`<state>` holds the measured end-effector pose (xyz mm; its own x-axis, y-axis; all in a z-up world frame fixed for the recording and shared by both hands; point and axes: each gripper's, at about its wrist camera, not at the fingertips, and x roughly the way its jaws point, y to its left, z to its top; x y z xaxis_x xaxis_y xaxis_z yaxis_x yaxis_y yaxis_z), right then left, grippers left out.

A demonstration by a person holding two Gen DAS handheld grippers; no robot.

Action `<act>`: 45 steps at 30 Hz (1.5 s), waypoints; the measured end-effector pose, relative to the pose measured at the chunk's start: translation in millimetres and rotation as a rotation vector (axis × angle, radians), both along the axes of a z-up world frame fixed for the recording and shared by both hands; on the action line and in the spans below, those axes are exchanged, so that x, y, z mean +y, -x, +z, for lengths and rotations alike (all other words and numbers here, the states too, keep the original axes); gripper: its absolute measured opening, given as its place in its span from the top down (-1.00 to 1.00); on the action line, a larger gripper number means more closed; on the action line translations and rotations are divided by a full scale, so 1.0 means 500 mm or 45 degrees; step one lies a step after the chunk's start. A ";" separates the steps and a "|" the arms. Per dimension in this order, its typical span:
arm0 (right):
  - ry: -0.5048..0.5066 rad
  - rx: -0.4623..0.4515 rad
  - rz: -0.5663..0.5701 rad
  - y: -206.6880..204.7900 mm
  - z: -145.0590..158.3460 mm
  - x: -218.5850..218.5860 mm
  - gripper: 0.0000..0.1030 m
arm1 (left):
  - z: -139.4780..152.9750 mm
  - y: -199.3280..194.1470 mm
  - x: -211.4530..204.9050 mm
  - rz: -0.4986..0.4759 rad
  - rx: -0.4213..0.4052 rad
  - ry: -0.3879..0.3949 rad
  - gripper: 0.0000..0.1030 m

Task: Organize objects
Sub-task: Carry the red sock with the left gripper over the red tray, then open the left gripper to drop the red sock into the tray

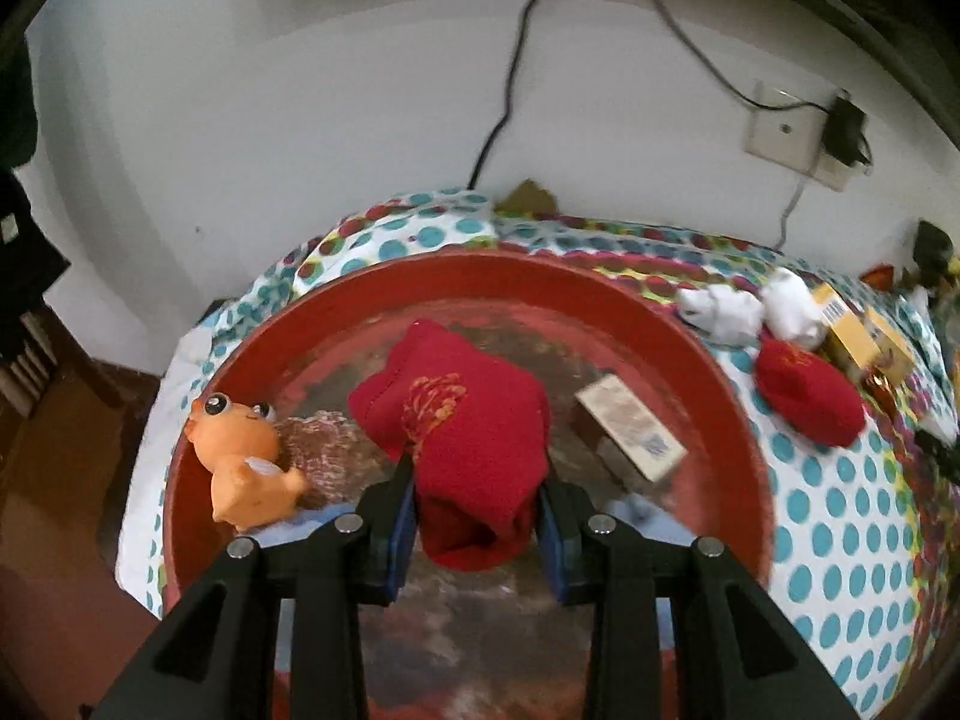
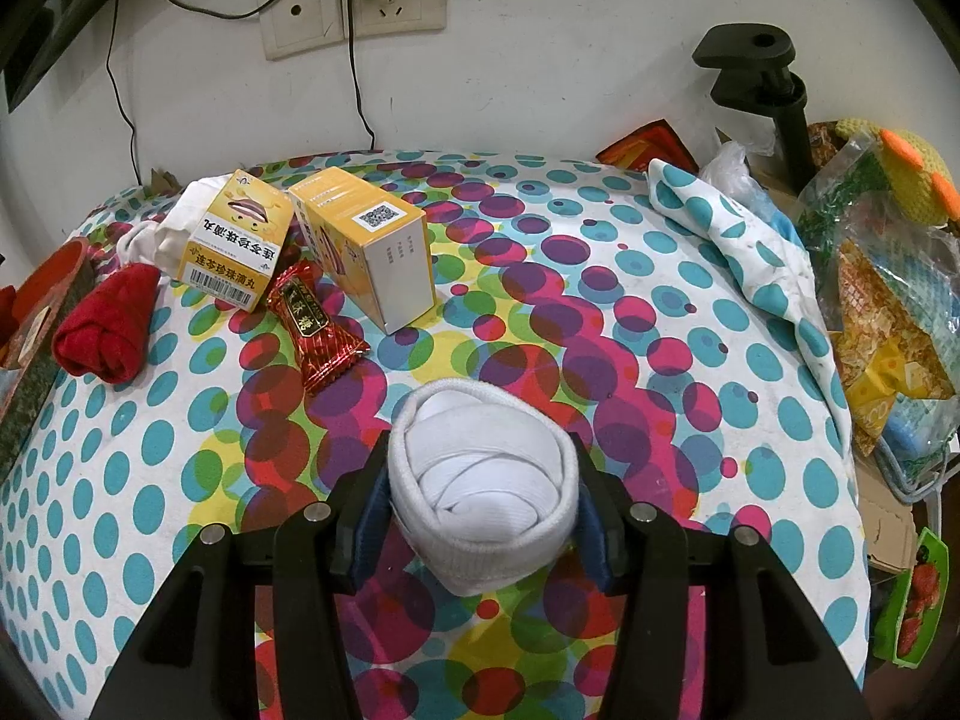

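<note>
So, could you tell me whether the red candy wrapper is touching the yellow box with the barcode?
Touching: in the right wrist view the red candy wrapper tucks against the yellow box.

Red sock bundle (image 1: 456, 420) with gold embroidery, bunched between black jaws above round red tray (image 1: 708, 354). In tray: orange toy animal (image 1: 243, 462) with big eyes, against left rim; small flat box (image 1: 630, 426), tilted, toward right side. Outside tray on dotted cloth: second red rolled sock (image 2: 105, 330), on its side near tray's edge; crumpled white sock (image 1: 720, 309) just behind it; two yellow medicine boxes (image 2: 237, 240) (image 2: 372, 246), close together, one leaning on the white fabric; red candy wrapper (image 2: 315, 324) flat in front of them. White rolled sock (image 2: 486, 486), opening upward, pinched between blue pads.
</note>
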<state>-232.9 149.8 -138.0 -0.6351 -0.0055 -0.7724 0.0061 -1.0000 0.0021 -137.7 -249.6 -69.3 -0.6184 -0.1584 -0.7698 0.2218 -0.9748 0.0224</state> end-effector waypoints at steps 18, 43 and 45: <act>-0.014 -0.002 -0.010 0.003 0.000 -0.015 0.03 | -0.062 0.075 -0.136 0.173 -0.115 -0.117 0.23; -0.091 0.006 -0.010 -0.007 -0.003 0.000 0.03 | -0.007 -0.163 -0.103 0.217 0.038 0.004 -0.04; -0.109 0.008 -0.010 -0.009 -0.004 0.008 0.03 | -0.008 -0.183 -0.106 0.224 0.058 -0.022 -0.04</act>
<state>-228.6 153.9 -140.1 -0.6395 0.0650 -0.7660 -0.0017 -0.9965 -0.0831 -46.0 -302.7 -73.2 -0.6164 -0.2541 -0.7453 0.3895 -0.9210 -0.0081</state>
